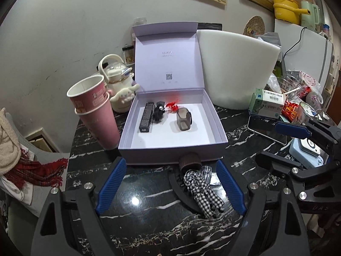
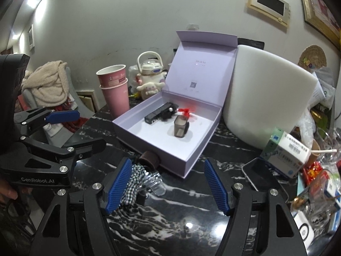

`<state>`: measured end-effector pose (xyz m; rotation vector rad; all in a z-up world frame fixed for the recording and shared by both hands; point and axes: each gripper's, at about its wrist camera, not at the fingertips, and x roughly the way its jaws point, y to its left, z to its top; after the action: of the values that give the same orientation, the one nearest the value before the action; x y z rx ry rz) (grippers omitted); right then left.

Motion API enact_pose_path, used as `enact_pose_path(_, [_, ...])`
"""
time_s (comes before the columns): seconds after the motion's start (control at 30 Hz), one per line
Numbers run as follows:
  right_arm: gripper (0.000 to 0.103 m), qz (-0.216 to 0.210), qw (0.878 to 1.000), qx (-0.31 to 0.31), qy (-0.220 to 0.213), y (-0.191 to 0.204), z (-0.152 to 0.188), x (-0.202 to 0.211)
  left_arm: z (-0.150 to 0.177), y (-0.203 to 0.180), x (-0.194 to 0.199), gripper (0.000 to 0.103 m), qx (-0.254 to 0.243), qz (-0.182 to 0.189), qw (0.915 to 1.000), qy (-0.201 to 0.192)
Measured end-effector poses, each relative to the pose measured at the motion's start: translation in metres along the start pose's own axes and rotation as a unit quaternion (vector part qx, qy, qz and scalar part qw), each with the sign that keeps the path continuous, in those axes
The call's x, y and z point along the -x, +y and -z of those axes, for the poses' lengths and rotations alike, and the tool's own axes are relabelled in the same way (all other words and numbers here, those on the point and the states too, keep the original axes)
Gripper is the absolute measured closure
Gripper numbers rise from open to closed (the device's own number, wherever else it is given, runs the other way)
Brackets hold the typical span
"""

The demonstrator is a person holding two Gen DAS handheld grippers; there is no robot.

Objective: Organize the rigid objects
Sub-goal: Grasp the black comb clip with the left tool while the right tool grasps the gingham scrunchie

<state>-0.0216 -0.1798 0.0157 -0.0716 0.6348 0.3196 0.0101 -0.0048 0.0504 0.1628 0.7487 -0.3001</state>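
An open lilac gift box (image 1: 215, 117) (image 2: 196, 151) stands on the black marble table with its lid upright. Inside lie a long black bar (image 1: 146, 117) (image 2: 157, 113), a small black object (image 1: 158, 112), a red piece (image 1: 172, 106) (image 2: 185, 111) and a smoky grey case (image 1: 183, 121) (image 2: 180, 126). In front of the box lie a brown ridged cap (image 1: 190, 160) (image 2: 149, 159), a checked cloth (image 1: 202, 189) (image 2: 134, 181) and a clear plastic piece (image 2: 157, 186). My left gripper (image 1: 170, 185) is open and empty over them. My right gripper (image 2: 168, 183) is open and empty beside them.
Stacked pink paper cups (image 1: 96, 111) (image 2: 115, 89) stand left of the box. A white foam block (image 1: 236, 68) (image 2: 266, 98) stands to its right. A phone (image 1: 266, 131) (image 2: 262, 175), medicine boxes (image 2: 285, 153) and clutter fill the right side. A plush toy (image 1: 124, 98) sits behind.
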Motion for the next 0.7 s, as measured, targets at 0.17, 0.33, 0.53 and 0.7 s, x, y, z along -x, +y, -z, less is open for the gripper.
enact_pose_path(0.17, [0.032, -0.018, 1.000, -0.003, 0.008, 0.006, 0.005, -0.010, 0.011, 0.014, 0.000, 0.016, 0.032, 0.005, 0.9995, 0.002])
enact_pose_path(0.33, [0.032, -0.037, 0.999, -0.011, 0.017, 0.010, 0.009, -0.023, 0.016, 0.026, -0.005, 0.016, 0.045, 0.002, 0.9989, 0.011])
enact_pose_path(0.53, [0.032, -0.040, 0.998, -0.002, 0.039, 0.016, 0.014, -0.041, 0.024, 0.036, -0.014, 0.016, 0.057, 0.003, 0.9981, 0.022])
enact_pose_path(0.7, [0.032, -0.044, 0.997, -0.001, 0.059, 0.020, 0.019, -0.058, 0.032, 0.042, -0.023, 0.016, 0.060, -0.002, 0.9977, 0.031])
